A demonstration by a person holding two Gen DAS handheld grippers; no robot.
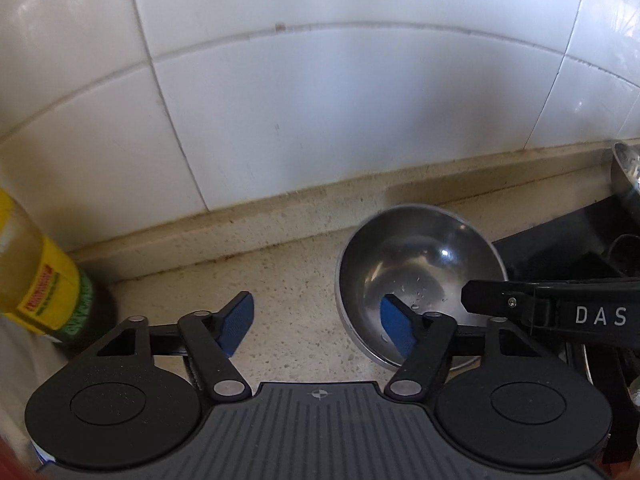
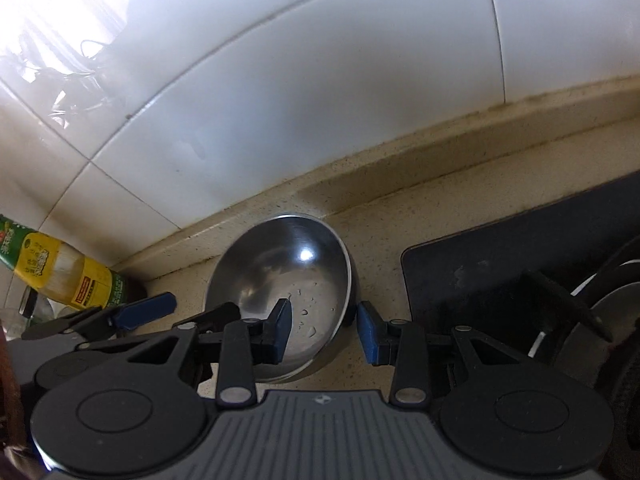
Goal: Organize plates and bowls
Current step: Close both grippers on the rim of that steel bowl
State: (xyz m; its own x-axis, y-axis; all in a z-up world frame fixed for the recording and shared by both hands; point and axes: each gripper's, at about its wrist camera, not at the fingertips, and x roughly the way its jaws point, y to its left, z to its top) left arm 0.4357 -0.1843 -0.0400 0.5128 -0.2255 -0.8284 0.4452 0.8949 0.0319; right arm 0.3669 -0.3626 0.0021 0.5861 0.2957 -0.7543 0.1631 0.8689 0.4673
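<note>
A wet steel bowl [image 1: 416, 264] stands upright on the speckled counter near the tiled wall; it also shows in the right wrist view [image 2: 288, 272]. My left gripper [image 1: 320, 324] is open, its right finger over the bowl's near left rim and its left finger over bare counter. My right gripper [image 2: 326, 330] is open, its jaws straddling the bowl's right rim, left finger inside and right finger outside, with no grip. The right gripper's finger [image 1: 520, 300] reaches in from the right in the left wrist view.
A yellow-labelled oil bottle [image 1: 44, 280] stands at the left against the wall; it also shows in the right wrist view [image 2: 64, 276]. A black drying mat [image 2: 500, 268] lies to the right with dishes [image 2: 616, 312] in a rack. Another steel vessel [image 1: 628, 176] sits at the far right.
</note>
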